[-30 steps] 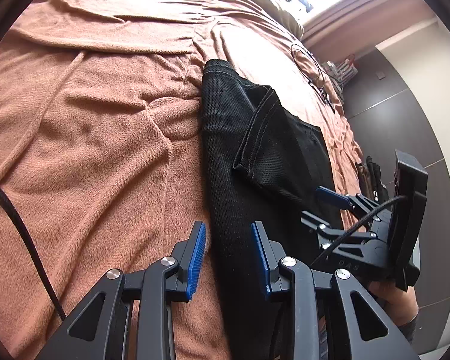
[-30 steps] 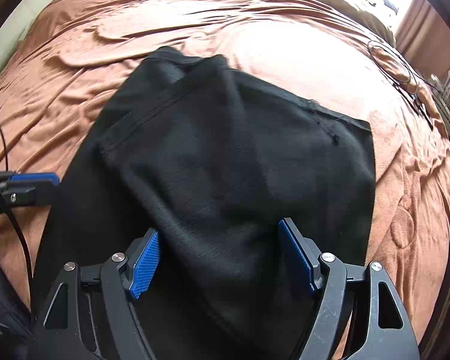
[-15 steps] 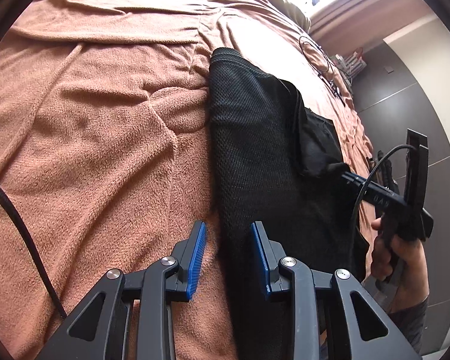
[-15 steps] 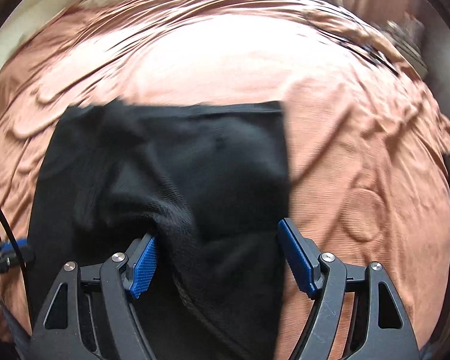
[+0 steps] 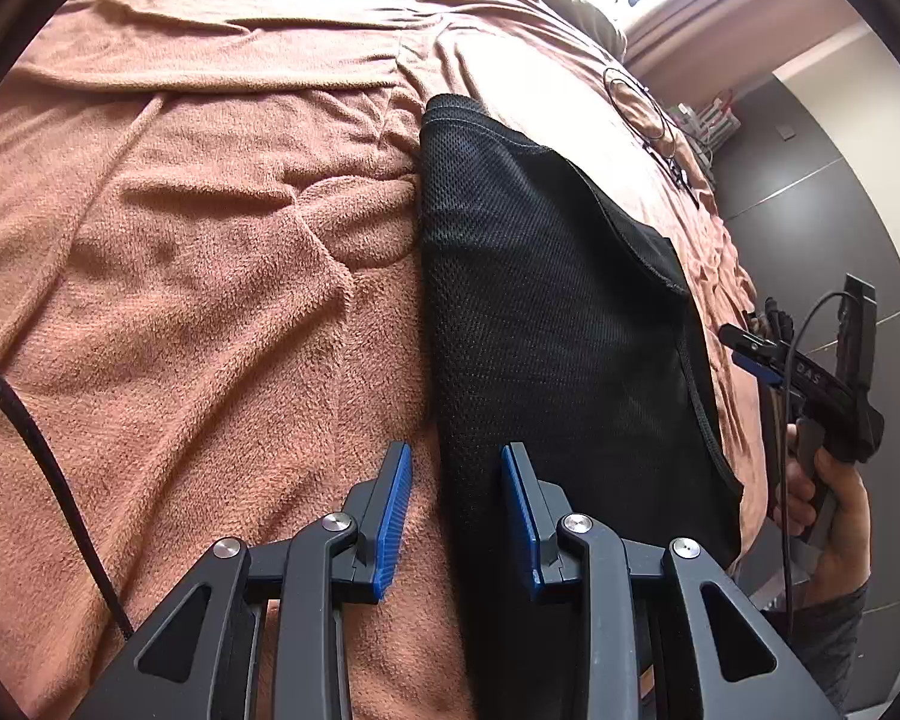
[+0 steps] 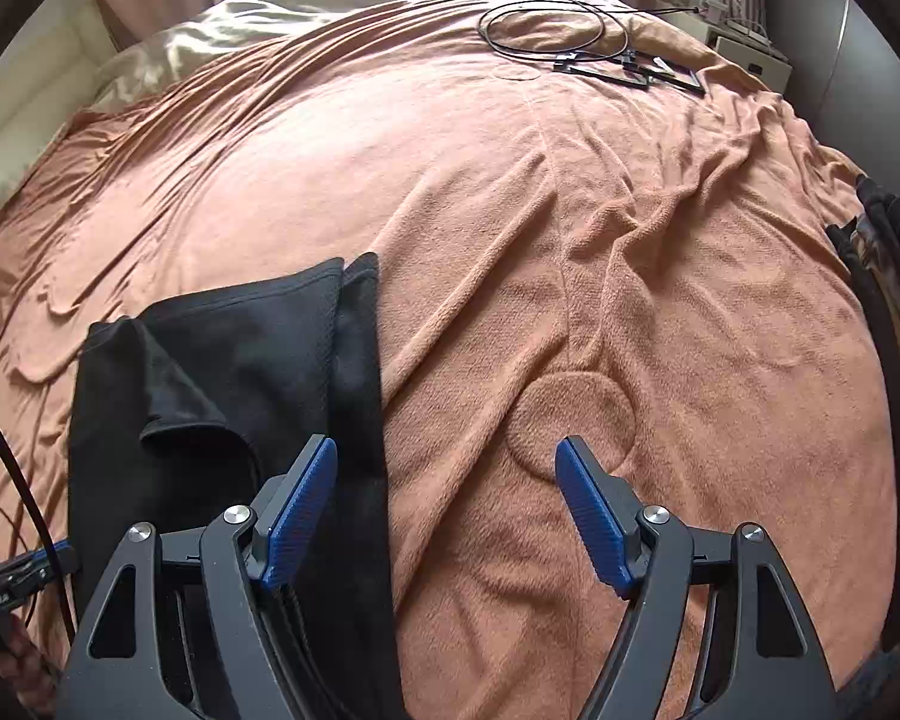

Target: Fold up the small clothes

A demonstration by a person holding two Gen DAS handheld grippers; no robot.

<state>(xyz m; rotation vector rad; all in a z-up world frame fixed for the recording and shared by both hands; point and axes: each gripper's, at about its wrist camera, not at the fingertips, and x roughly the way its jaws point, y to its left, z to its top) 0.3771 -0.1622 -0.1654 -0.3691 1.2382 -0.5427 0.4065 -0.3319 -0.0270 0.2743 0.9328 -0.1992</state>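
A black mesh garment (image 5: 546, 324) lies folded lengthwise as a long strip on the brown blanket (image 5: 198, 300). My left gripper (image 5: 456, 516) hovers open over the strip's near left edge, nothing between its blue pads. In the right wrist view the same garment (image 6: 234, 396) sits at the lower left, with a small flap turned over on top. My right gripper (image 6: 447, 516) is open wide; its left finger is above the garment's right edge, its right finger over bare blanket. From the left wrist view the right gripper (image 5: 750, 354) is off the garment's right side, held by a hand (image 5: 828, 510).
A coiled black cable (image 6: 546, 30) and flat black items (image 6: 642, 69) lie on the far side of the bed. Dark clothes (image 6: 894, 228) hang at the right edge. A beige cover (image 6: 330, 6) lies at the head. A black cable (image 5: 36, 438) crosses the left.
The right gripper let go of the folded-over layer and swung right, off the garment. The garment now lies flat as a narrow strip. The left gripper stayed in place.
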